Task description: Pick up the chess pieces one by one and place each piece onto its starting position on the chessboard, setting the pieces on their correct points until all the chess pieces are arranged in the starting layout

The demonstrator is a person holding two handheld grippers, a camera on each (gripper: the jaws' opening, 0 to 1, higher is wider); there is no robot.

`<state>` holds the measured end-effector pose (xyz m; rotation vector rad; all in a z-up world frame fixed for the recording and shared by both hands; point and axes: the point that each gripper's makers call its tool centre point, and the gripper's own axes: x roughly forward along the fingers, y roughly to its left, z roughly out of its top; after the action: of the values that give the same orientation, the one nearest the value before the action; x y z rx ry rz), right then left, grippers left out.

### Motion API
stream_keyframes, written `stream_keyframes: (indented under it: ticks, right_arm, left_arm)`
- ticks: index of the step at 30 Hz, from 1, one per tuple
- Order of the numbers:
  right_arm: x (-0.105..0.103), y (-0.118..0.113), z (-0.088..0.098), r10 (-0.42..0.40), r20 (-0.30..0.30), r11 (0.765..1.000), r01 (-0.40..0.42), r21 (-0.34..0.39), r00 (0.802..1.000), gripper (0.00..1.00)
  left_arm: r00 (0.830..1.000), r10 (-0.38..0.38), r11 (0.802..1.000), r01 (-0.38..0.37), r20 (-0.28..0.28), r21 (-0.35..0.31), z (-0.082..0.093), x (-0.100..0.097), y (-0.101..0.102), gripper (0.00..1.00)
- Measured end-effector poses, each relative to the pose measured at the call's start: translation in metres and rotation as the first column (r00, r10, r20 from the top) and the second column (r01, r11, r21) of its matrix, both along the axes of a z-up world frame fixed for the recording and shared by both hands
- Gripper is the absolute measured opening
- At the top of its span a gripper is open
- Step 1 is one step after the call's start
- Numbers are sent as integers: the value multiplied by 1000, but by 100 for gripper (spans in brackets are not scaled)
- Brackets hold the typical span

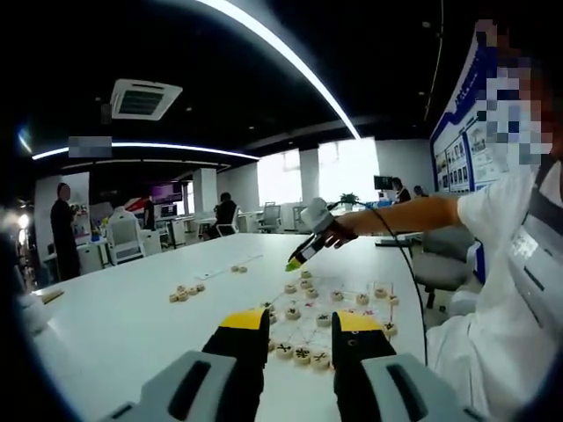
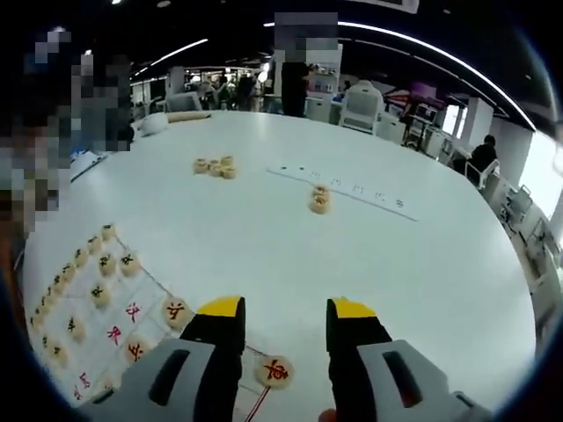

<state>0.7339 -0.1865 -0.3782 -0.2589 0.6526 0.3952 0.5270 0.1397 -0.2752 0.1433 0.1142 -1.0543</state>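
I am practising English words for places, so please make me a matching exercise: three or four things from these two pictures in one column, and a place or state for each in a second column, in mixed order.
Things
1. right gripper
2. small stack of pieces
3. cluster of loose pieces
4. chessboard

Places or states
A. far out on the white table, toward its far left
B. open, holding nothing
C. beside the long white strip
D. at the table's near edge, many pieces on it

Pairs: 1-B, 2-C, 3-A, 4-D
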Motion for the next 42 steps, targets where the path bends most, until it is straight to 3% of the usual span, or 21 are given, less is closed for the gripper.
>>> stream_keyframes:
  ticks: [18,24,30,34,38,42]
  right_arm:
    - [75,-10,-11,-98,39,995,98,-11,994,36]
    - [91,9,-8,-86,49,996,86,1,995,36]
    - [116,18,-13,-94,64,995,96,-39,994,35]
    - [119,10,-17,-147,77,989,148,-5,986,34]
    - [143,1,-17,-218,107,975,211,69,970,33]
    - [154,0,-21,-235,113,970,224,99,965,31]
  left_arm:
    - [1000,23,1000,-23,1,-6,1,4,10,30]
    - [1000,26,1000,-26,2,-8,1,4,10,30]
    - [1000,25,1000,-25,4,-11,2,4,11,30]
    - [1000,25,1000,-25,3,-10,1,4,11,30]
    - [1000,23,1000,-23,6,-12,2,3,11,30]
    - [1000,24,1000,-24,4,-10,1,4,11,30]
